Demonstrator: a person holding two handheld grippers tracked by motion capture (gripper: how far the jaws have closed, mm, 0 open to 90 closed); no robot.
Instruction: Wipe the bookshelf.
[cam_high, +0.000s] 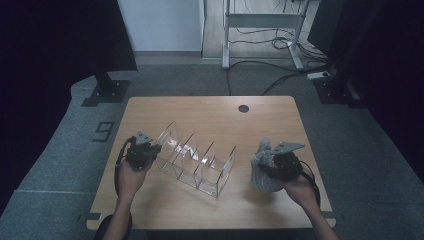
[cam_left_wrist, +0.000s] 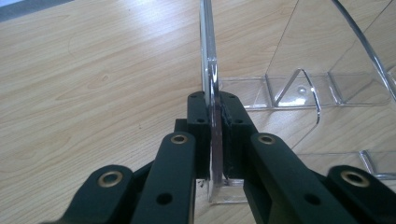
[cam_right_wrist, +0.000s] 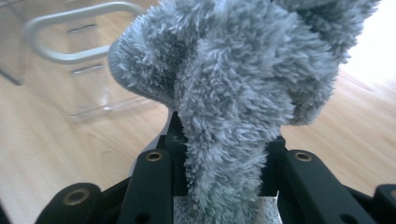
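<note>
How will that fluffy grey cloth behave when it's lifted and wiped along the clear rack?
The fluffy grey cloth is probably floppy: it bunches and droops above the right gripper. Likely light. Its pile should grip rather than slip on the clear acrylic rack.

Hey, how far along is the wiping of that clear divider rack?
Done: the left gripper is clamped on an end wall of the clear rack, steadying it. In hand: the right gripper pinches a fluffy grey cloth, held beside the rack, apart from it. Left: no wiping of the rack is visible yet.
</note>
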